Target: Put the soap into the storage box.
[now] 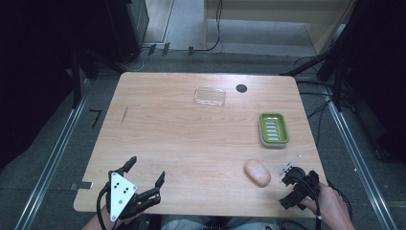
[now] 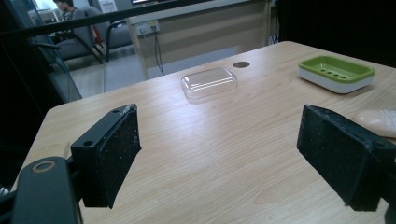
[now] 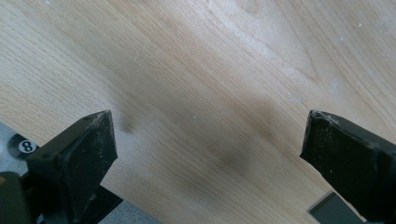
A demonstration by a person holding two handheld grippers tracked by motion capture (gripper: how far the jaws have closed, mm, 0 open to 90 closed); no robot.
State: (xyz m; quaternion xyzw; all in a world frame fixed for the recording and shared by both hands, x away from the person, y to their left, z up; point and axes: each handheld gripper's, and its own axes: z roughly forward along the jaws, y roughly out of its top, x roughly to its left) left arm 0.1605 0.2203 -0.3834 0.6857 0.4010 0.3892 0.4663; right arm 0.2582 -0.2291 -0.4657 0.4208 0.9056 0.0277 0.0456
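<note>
Wooden table [image 1: 191, 139], seen from above. 2 grippers at the near edge, both held by hands coming in from the bottom.

Left gripper [image 1: 146, 173] — near-left corner, grey plate on top, jaws spread wide, nothing between them. Left gripper view: pads [image 2: 119, 151] far apart, bare wood in the gap, pointing level across the table toward the far side.

Right gripper [image 1: 293, 178] — near-right corner, just right of the soap [image 1: 257, 172]. Hand [image 1: 330, 206] wrapped round the handle. Right gripper view: jaws wide, aimed down at bare wood, nothing held. Dark soft shadow on the grain between the pads [image 3: 88, 158].

Soap: peach-coloured oval bar, lying flat on the wood, near edge, right of centre. Close beside the right gripper but apart from it — no contact visible. Edge of it also at the right margin of the left gripper view [image 2: 379, 122].

Soap dish [image 1: 274, 129]: green tray on a white base, right side of the table, beyond the soap, well apart from it. Empty slots visible.

Clear lid [image 1: 209, 97]: transparent, far side, centre, lying on the wood.

Small dark round disc [image 1: 241, 88] just right of the lid, near the far edge.
</note>
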